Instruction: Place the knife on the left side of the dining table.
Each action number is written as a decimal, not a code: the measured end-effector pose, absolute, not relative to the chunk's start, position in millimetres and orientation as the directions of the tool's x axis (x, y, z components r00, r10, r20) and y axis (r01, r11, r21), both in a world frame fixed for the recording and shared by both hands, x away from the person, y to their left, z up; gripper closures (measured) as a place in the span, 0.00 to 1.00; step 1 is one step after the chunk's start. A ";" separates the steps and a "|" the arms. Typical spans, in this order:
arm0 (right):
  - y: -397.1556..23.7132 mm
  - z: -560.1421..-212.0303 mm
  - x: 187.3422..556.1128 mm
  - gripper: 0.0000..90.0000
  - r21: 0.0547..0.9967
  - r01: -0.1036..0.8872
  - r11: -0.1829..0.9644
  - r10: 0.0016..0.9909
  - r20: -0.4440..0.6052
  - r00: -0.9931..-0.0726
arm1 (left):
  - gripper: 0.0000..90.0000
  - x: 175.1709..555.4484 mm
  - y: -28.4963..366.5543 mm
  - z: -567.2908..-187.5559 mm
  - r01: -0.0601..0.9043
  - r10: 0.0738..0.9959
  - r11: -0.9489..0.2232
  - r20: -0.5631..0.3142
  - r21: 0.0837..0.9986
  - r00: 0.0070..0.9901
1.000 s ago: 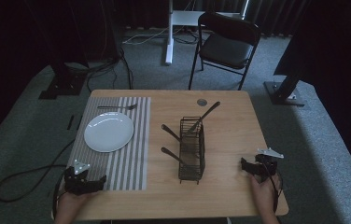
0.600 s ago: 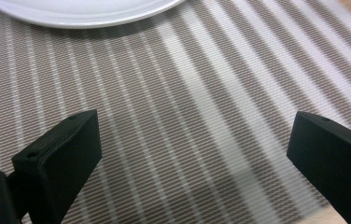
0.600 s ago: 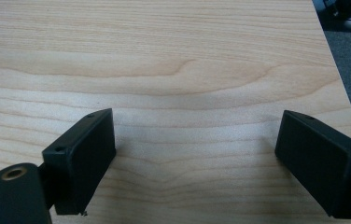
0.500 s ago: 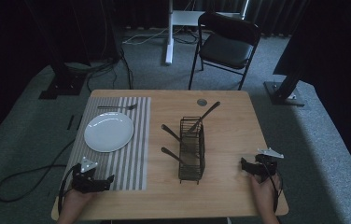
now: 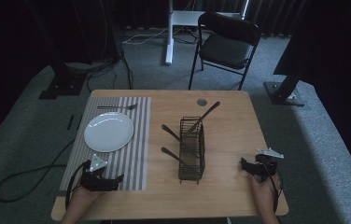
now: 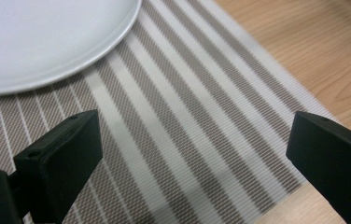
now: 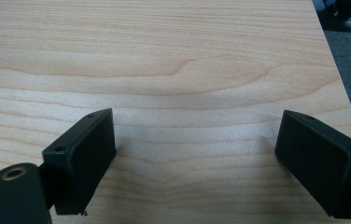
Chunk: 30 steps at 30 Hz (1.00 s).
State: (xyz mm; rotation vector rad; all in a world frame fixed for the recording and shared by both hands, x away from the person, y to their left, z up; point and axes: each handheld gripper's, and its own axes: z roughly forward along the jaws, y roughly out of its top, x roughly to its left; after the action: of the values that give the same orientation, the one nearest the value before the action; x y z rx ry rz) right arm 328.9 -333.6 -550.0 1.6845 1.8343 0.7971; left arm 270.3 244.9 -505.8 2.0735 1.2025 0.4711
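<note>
A white plate [image 5: 108,131] lies on a striped placemat [image 5: 131,158] at the table's left; its rim [image 6: 47,42] fills the upper left of the left gripper view. A black wire rack [image 5: 192,148] stands mid-table with dark utensil handles sticking out of it. A fork [image 5: 116,107] lies on the mat beyond the plate. My left gripper [image 5: 113,179] rests open over the mat's near edge, jaws wide apart [image 6: 192,154], nothing between them. My right gripper [image 5: 244,166] rests open on bare wood near the right front corner, empty [image 7: 194,158].
The wooden table [image 5: 229,126] has a small round grommet [image 5: 202,101] near its far edge. A black folding chair [image 5: 227,46] stands behind the table. Cables trail across the carpet at the left. Dark stands flank the table on both sides.
My left gripper has shifted right and forward from the table's left front corner onto the placemat's near edge. The right gripper has stayed put.
</note>
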 end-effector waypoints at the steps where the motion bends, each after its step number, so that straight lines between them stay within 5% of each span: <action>1: -333.6 -550.1 328.9 0.13 0.723 0.689 0.054 0.996 0.013 -0.091 | 0.04 270.3 243.6 -504.5 0.607 0.857 -0.344 -0.026 0.716 0.515; 30: -333.6 -550.0 328.9 0.13 0.722 0.689 0.053 0.996 0.013 -0.091 | 0.06 267.8 196.4 -465.8 0.493 0.763 -0.399 -0.019 0.773 0.646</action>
State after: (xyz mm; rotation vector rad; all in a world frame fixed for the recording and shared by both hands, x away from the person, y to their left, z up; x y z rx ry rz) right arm 328.9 -333.6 -550.0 1.6846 1.8343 0.7970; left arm 267.8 196.4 -465.8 2.0782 0.9743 0.4374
